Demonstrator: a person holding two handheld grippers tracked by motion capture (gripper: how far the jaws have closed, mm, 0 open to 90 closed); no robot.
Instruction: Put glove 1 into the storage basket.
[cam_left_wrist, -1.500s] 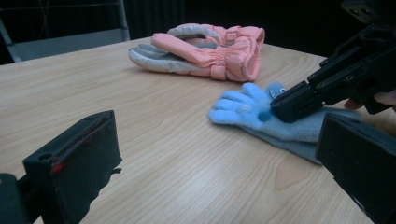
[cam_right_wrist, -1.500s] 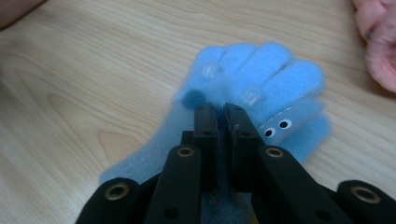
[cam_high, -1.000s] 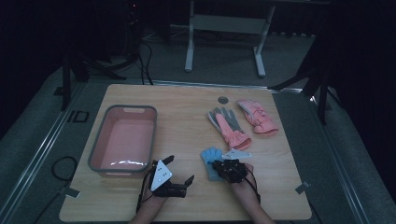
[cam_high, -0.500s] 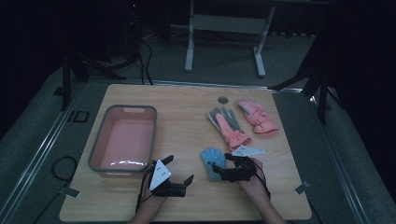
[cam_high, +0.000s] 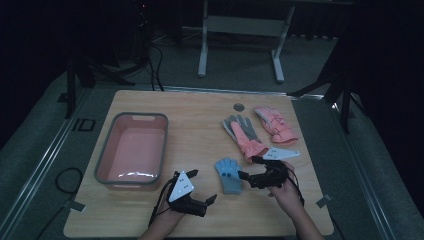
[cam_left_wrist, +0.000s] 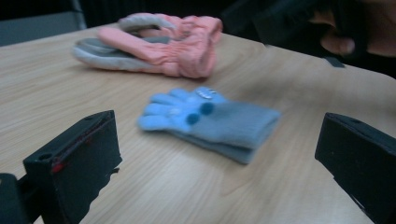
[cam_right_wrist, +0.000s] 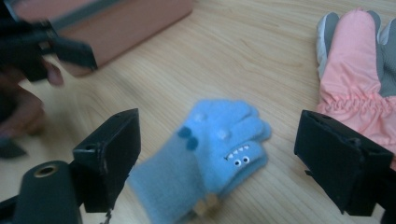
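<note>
blue glove (cam_high: 228, 175): flat near bench (cam_high: 200, 125) front edge, right of centre | right tool (cam_high: 248, 167): jaws just opened, released, glove lying free beside them | left tool (cam_high: 202, 187): released, empty | handling: likely soft, light, floppy knit; pinch at the cuff

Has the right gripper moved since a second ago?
Yes. In the high view the right gripper has drawn back to the right off the blue glove, toward the table edge. Its jaws have just been opening, with nothing between them.
</note>
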